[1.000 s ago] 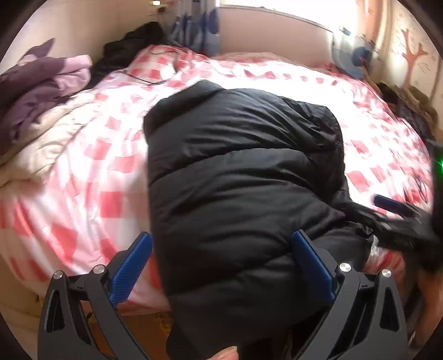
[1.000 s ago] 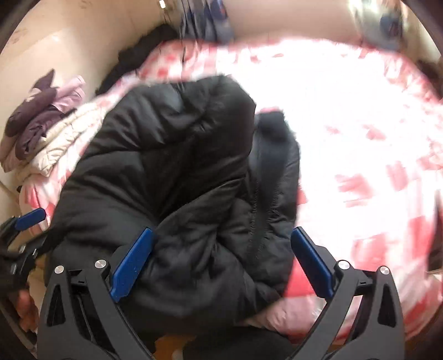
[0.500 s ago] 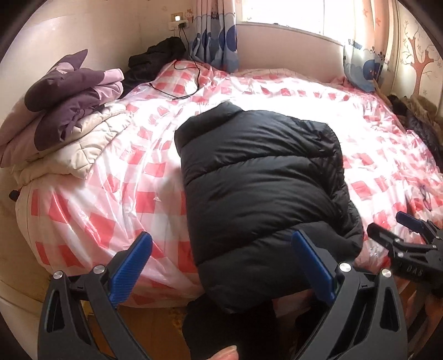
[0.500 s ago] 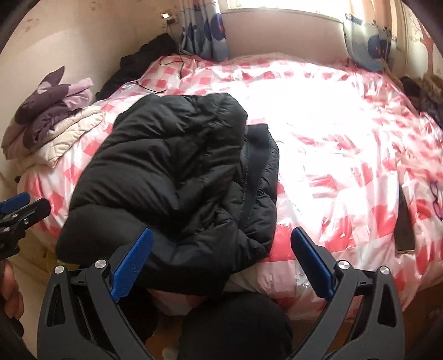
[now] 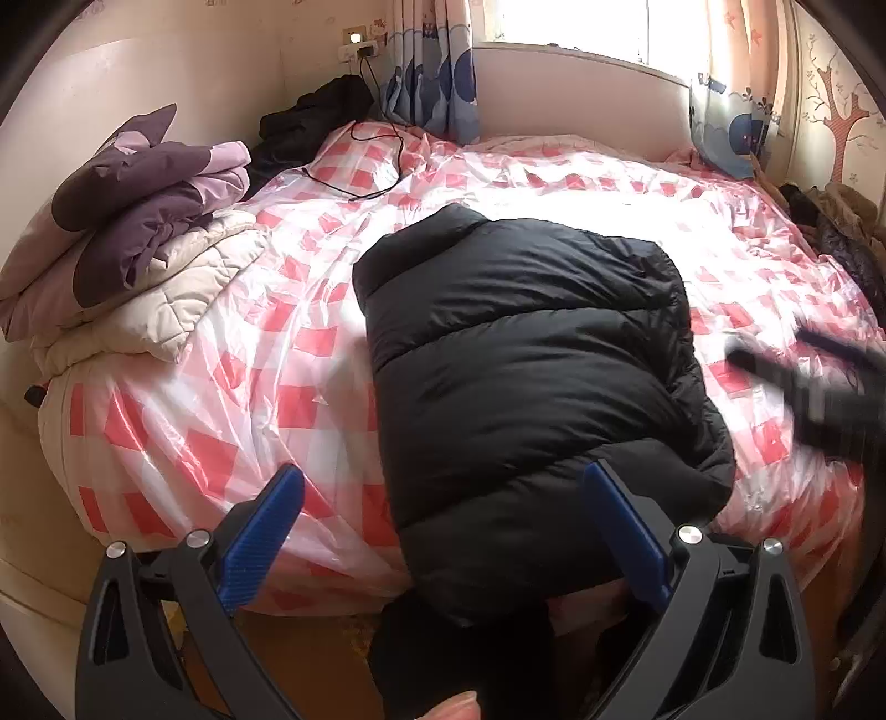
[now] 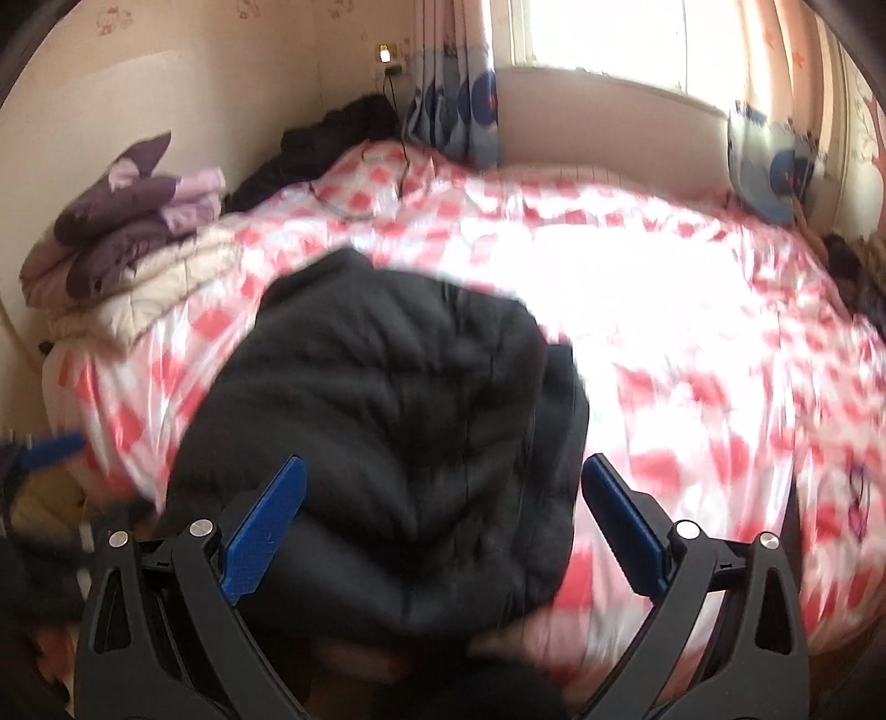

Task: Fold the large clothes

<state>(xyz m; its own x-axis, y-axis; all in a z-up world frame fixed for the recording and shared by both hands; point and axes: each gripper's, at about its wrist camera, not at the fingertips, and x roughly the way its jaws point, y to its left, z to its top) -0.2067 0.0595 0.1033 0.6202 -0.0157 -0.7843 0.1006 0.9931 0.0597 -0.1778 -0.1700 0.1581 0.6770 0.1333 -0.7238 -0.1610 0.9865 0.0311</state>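
Bed [image 5: 232, 387], checked cover: black puffer jacket [image 5: 531, 387] folded at near edge; our left gripper [image 5: 443, 526] and right gripper [image 6: 443, 515] both spread wide, empty.

A home bedroom, probably a child's: a bed [image 5: 232, 387] under a pink-and-white checked cover takes up most of the room, folded quilts [image 5: 138, 249] piled at 1 side, cartoon-print curtains [image 5: 432, 72] by a bright window [image 5: 559, 25], a tree decal [image 5: 844, 127] on the wall.

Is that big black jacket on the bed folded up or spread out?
Folded: the black jacket lies as a compact bundle, no sleeves spread out.
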